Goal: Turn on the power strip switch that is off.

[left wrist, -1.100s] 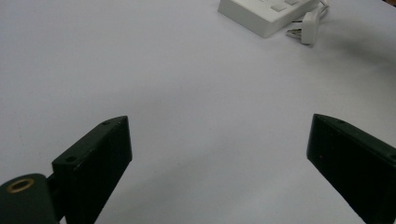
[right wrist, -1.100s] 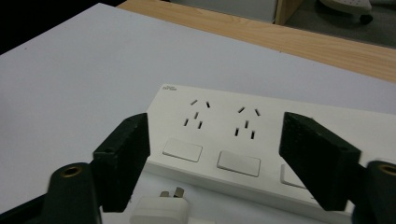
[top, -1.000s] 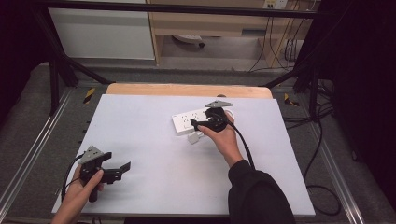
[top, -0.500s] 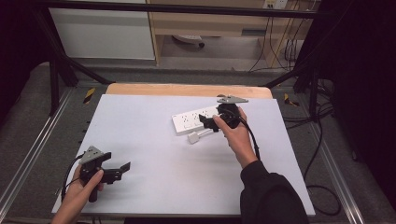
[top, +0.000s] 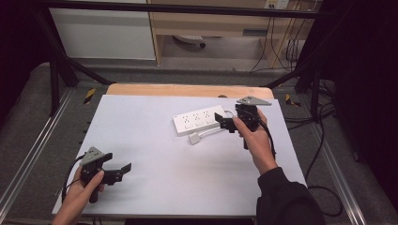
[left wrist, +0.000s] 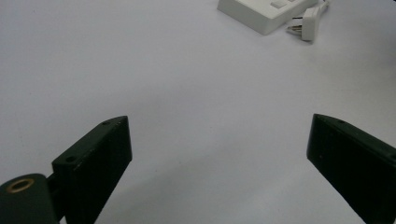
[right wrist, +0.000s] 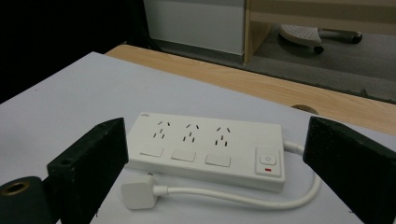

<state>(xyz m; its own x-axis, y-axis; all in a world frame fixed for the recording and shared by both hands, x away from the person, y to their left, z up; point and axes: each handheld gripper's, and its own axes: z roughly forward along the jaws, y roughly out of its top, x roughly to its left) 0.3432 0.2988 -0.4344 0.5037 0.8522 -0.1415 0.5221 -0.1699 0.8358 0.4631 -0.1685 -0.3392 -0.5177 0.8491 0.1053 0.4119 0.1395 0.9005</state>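
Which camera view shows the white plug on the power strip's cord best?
The right gripper view: the white square plug lies close and sharp before the white three-socket power strip. The left gripper view catches it far off, prongs visible. The high view shows it tiny.

A white-topped table [top: 155, 140] with a wooden far edge is seen mid-frame. A white power strip [top: 199, 120] and its plug [top: 194, 138] are laid flat right of centre.
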